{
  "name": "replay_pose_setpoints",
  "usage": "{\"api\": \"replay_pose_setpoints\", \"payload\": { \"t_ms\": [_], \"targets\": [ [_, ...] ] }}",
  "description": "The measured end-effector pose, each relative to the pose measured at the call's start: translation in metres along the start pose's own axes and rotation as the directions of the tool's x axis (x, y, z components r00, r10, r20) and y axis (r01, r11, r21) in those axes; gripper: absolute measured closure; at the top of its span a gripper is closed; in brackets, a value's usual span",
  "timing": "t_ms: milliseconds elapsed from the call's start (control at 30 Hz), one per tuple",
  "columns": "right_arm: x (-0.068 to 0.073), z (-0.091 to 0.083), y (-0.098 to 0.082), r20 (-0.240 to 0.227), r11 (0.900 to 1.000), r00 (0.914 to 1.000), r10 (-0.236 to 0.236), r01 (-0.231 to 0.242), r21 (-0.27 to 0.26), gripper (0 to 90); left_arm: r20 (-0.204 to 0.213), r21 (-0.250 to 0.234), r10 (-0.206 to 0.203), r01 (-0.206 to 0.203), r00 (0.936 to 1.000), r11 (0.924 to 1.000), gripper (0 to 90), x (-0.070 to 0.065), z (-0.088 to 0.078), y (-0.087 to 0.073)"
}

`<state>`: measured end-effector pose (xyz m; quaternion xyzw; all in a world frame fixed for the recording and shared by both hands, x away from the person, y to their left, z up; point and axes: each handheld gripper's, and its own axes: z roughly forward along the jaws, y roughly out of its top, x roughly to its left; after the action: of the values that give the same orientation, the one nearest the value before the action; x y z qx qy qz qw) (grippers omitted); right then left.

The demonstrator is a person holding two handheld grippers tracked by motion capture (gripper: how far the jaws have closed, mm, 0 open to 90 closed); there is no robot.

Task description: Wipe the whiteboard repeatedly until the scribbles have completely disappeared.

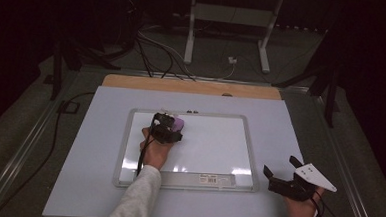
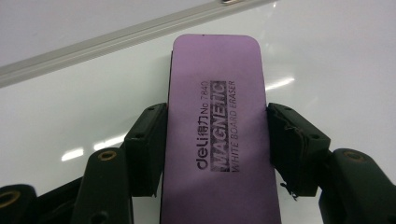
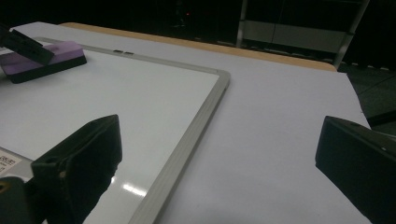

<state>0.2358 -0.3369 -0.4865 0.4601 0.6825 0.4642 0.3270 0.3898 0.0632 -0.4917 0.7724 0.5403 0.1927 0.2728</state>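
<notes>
A purple magnetic whiteboard eraser [image 2: 217, 135] lies flat on the whiteboard [image 1: 214, 149], near its far left part. My left gripper [image 2: 217, 147] is shut on the eraser, one black jaw on each long side. In the high view that gripper [image 1: 167, 127] sits over the board's upper left area, with the eraser [image 1: 178, 123] showing at its tip. My right gripper [image 1: 280, 174] hovers open at the table's near right, off the board, with nothing between its jaws. The right gripper view shows the eraser [image 3: 51, 55] far off at the left.
The whiteboard has a grey metal frame [image 3: 196, 126] and lies on a white tabletop [image 1: 290, 128] with a wooden strip [image 1: 192, 86] along its far edge. Beyond the table are cables [image 1: 154, 51] and a white stand [image 1: 230, 20] on a dark floor.
</notes>
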Motion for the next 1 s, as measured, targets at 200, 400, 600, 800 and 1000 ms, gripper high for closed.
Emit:
{"api": "replay_pose_setpoints", "payload": {
  "t_ms": [200, 400, 600, 800, 1000],
  "targets": [
    [0.000, 0.000, 0.000, 0.001, 1.000, 1.0000, 0.003, -0.003, 0.000, 1.0, 0.019, -0.028, -0.024, 0.025, 0.9995, 0.9993, 42.1, 0.004, -0.008, -0.001],
    [-0.001, -0.001, 0.000, 0.001, 1.000, 1.0000, 0.004, -0.004, -0.001, 1.1, 0.034, -0.052, -0.032, 0.033, 0.9989, 0.9981, 42.1, 0.006, -0.016, -0.001],
    [0.000, 0.000, 0.000, 0.000, 1.000, 1.0000, 0.004, -0.004, 0.000, 1.1, 0.036, -0.065, -0.039, 0.041, 0.9986, 0.9970, 42.1, 0.010, -0.022, -0.003],
    [0.000, 0.000, 0.000, -0.001, 1.000, 1.0000, 0.004, -0.004, -0.001, 1.0, 0.033, -0.080, -0.052, 0.055, 0.9981, 0.9953, 42.1, 0.015, -0.029, -0.007],
    [0.000, -0.001, 0.000, 0.001, 1.000, 1.0000, 0.004, -0.004, -0.001, 1.1, 0.030, -0.095, -0.067, 0.069, 0.9973, 0.9931, 42.1, 0.019, -0.035, -0.008]
  ]
}}
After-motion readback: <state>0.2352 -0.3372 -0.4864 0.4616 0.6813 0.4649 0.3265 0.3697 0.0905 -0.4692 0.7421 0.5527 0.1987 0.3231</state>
